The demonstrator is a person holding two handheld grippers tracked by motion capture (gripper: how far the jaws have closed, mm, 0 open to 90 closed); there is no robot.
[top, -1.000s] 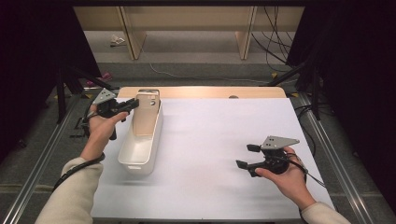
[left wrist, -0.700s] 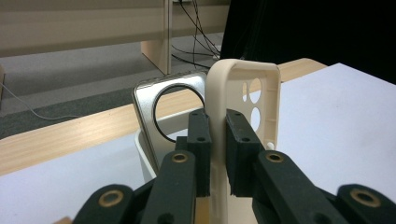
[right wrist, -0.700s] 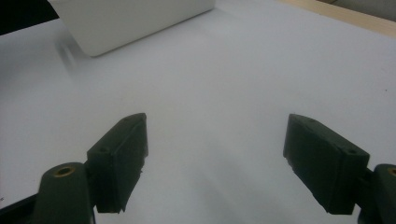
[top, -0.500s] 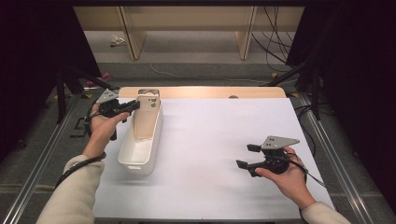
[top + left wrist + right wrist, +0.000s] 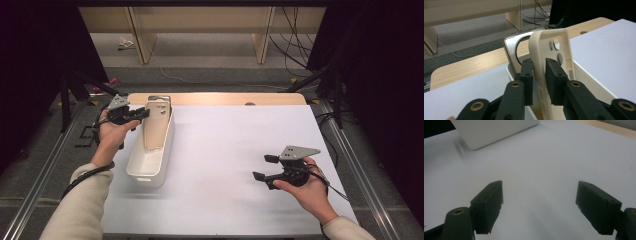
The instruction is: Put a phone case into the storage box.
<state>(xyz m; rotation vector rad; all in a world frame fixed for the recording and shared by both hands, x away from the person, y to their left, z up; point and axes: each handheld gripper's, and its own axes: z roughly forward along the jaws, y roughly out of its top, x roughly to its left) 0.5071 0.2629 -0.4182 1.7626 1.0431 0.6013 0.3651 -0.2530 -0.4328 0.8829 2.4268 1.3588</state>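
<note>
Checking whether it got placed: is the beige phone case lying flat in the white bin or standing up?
Standing: the phone case leans upright in the white bin, rising above its rim.

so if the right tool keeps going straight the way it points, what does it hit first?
Probably the white bin. The right tool, jaws wide open with nothing between them, points across bare white table surface toward the bin's near end. Depth is unclear; it may slide past the corner.

Phone case (image 5: 156, 125) upright in bin (image 5: 150, 160)
</note>
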